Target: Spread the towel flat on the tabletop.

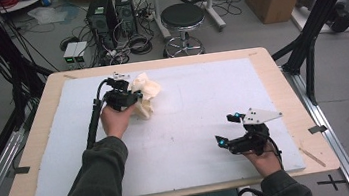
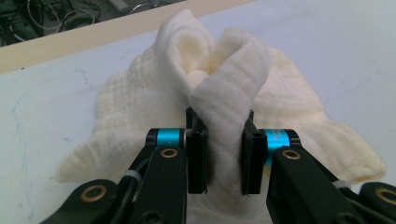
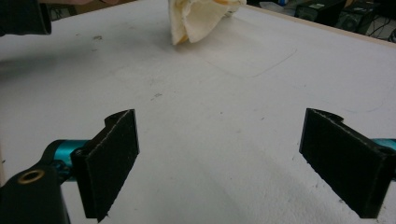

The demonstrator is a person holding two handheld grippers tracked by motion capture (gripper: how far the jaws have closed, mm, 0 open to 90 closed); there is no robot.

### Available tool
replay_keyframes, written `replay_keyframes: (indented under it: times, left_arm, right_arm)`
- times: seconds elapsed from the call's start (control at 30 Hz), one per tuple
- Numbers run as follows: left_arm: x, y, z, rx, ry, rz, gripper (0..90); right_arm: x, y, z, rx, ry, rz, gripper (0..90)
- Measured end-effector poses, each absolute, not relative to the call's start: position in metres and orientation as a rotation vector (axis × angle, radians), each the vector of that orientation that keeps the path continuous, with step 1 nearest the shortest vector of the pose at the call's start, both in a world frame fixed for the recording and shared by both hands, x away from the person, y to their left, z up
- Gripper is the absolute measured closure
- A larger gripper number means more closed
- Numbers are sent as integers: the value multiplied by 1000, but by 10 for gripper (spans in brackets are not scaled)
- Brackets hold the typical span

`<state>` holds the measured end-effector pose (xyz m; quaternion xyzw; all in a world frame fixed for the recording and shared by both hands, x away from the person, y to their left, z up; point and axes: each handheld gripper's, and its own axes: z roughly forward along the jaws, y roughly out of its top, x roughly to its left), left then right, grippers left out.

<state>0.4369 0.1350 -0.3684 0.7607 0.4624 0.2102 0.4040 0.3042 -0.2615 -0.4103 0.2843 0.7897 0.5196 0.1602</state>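
Here the left gripper (image 2: 224, 161) pinches a raised fold of the cream cloth (image 2: 224, 88) on the white mat (image 1: 203, 104), while the right gripper (image 1: 230, 129) rests with jaws wide apart.

Cream cloth (image 2: 224, 107), crumpled, fold pinched upright, far-left on mat.
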Motion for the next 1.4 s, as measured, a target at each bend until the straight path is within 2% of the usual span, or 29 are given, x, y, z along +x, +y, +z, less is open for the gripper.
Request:
replay_keyframes:
  times: [0.43, 0.67, 0.97, 1.4]
  left_arm:
    - [382, 137, -336, 1989, 1006, 506, 764]
    - [364, 128, -334, 2005, 976, 456, 763]
    - [362, 87, -355, 2027, 956, 370, 761]
    - [381, 43, -416, 2032, 1036, 280, 751]
  right_arm:
    - [301, -260, -409, 805, 2250, 1475, 112]
    - [300, -260, -409, 805, 2245, 1481, 112]
    - [300, -261, -408, 801, 2244, 1480, 112]
    - [299, -262, -410, 785, 2253, 1475, 112]
